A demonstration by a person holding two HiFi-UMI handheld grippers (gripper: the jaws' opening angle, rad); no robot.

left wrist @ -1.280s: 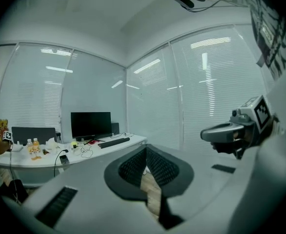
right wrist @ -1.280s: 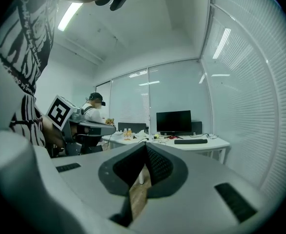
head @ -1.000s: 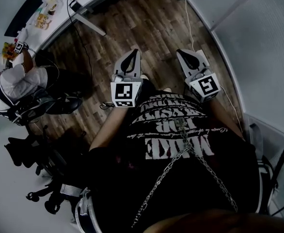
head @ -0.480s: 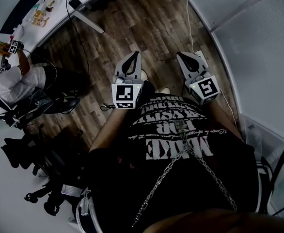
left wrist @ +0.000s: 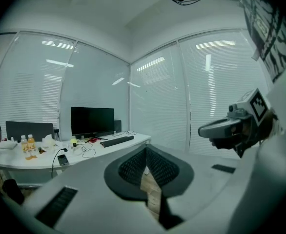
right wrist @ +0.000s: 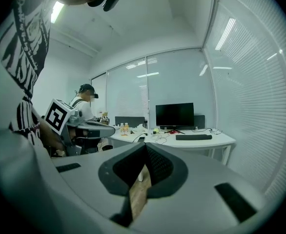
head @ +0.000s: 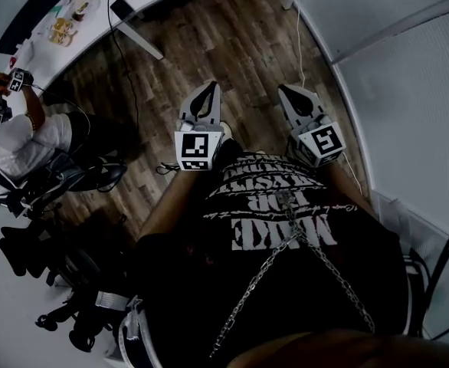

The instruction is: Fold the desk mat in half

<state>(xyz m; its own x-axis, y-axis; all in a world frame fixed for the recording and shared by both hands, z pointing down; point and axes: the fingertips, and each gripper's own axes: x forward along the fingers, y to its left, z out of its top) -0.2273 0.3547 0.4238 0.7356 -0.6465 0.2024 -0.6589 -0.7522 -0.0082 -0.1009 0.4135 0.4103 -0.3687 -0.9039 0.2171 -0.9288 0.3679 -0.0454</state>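
Head view: left gripper [head: 211, 89] & right gripper [head: 287, 92] held out side by side over wood floor [head: 240, 37], beyond the holder's black printed shirt [head: 270, 221]. Seated person [head: 21, 140] far left by a white desk [head: 90, 25].

Left gripper view: jaws shut tight, nothing betw. them. Monitor [left wrist: 91, 121] & keyboard [left wrist: 116, 141] on the desk, blinds [left wrist: 157, 96] behind.

Right gripper view: jaws closed too, empty. Seated person shows far left.

Desk mat: can't pick it out in any view.

Office: long white bench [right wrist: 220, 141] carrying black monitor [right wrist: 174, 115], keyboard [right wrist: 194, 137], cables [right wrist: 156, 140], bottles [right wrist: 123, 128]; glass walls [right wrist: 182, 77] with slatted blinds [left wrist: 216, 91]; wood-plank floor [head: 232, 44]; seated person [head: 21, 140].
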